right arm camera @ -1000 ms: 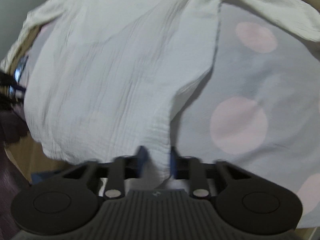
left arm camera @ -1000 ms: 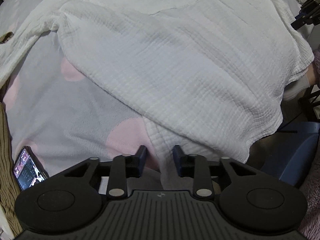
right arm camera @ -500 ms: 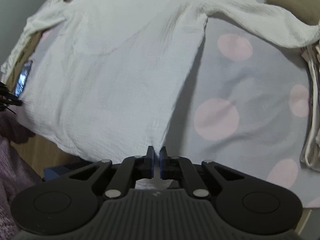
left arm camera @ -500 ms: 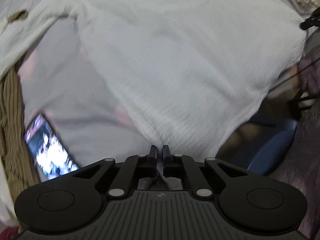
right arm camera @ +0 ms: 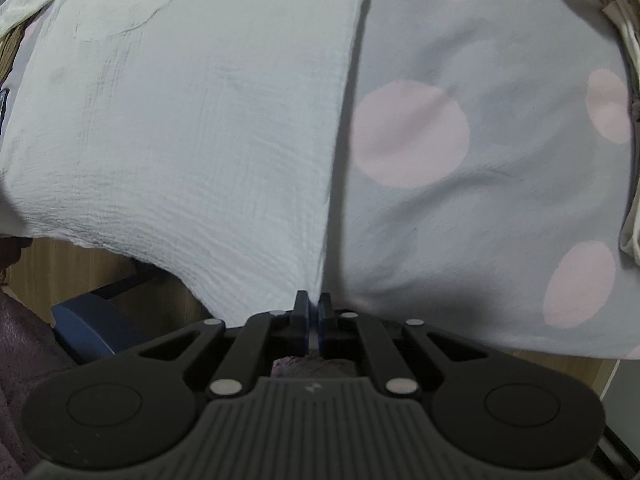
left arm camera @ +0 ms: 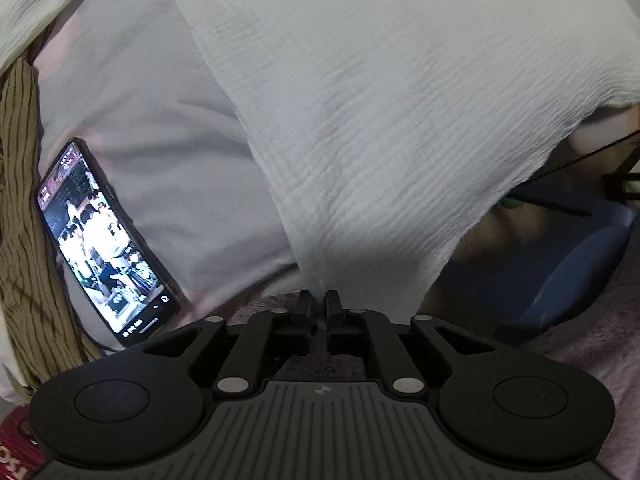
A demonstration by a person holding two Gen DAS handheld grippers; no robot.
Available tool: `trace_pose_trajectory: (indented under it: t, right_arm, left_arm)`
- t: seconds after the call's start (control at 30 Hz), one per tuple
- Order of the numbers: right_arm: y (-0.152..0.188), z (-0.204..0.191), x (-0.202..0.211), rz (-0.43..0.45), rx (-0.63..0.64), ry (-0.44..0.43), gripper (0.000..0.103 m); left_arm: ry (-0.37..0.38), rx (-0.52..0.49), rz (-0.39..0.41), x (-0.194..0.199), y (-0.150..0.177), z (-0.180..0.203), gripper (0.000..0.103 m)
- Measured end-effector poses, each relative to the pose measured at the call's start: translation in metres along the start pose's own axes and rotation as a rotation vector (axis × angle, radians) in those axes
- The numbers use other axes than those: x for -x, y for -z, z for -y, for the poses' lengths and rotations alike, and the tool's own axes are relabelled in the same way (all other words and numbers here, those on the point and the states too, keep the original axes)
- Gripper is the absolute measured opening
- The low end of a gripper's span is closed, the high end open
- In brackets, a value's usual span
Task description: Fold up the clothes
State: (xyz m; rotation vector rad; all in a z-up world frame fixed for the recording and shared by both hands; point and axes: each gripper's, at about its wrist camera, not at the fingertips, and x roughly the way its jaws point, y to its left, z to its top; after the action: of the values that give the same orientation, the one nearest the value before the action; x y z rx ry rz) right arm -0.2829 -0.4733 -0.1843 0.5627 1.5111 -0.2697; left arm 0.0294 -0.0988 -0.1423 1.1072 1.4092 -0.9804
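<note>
White crinkled cotton shirt (left arm camera: 380, 92) lies spread on the grey bedsheet with pink dots (right arm camera: 480, 184), its hem hanging past the bed edge toward me. My left gripper (left arm camera: 317, 304) pinches one hem corner; jaws easing apart slightly, fabric between the pads. My right gripper (right arm camera: 313, 304) pinches the other hem corner (right arm camera: 308, 280), jaws likewise opening a touch, cloth between them. Both point nearly straight down. Lit black smartphone (left arm camera: 106, 240) lies on the sheet left of the shirt, beside a brown striped cloth (left arm camera: 24, 216). Blue chair (left arm camera: 572, 272) below the bed edge.
</note>
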Motion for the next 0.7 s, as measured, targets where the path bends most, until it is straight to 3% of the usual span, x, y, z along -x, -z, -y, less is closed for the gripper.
trace_pose_trajectory:
  t: [0.07,0.13,0.3,0.43,0.7]
  right_arm:
    - [-0.001,0.005,0.005,0.018,-0.036,0.015,0.014]
    - [-0.002,0.012,0.013,0.042,-0.079,0.034,0.044]
    - [-0.011,0.032,0.05,0.214,-0.191,0.077,0.044]
    - [-0.028,0.055,0.089,0.413,-0.294,0.096,0.044]
    - [-0.063,0.104,0.152,0.711,-0.454,0.284,0.044]
  left_arm:
    - [0.003,0.012,0.035,0.008,-0.001,-0.002,0.015]
    - [0.033,0.036,0.081,0.02,-0.004,-0.006,0.027]
    - [0.08,0.107,0.238,0.057,-0.022,-0.025,0.039]
    - [0.07,0.152,0.37,0.086,-0.051,-0.042,0.039]
    - [0.069,0.212,0.537,0.105,-0.108,-0.061,0.042]
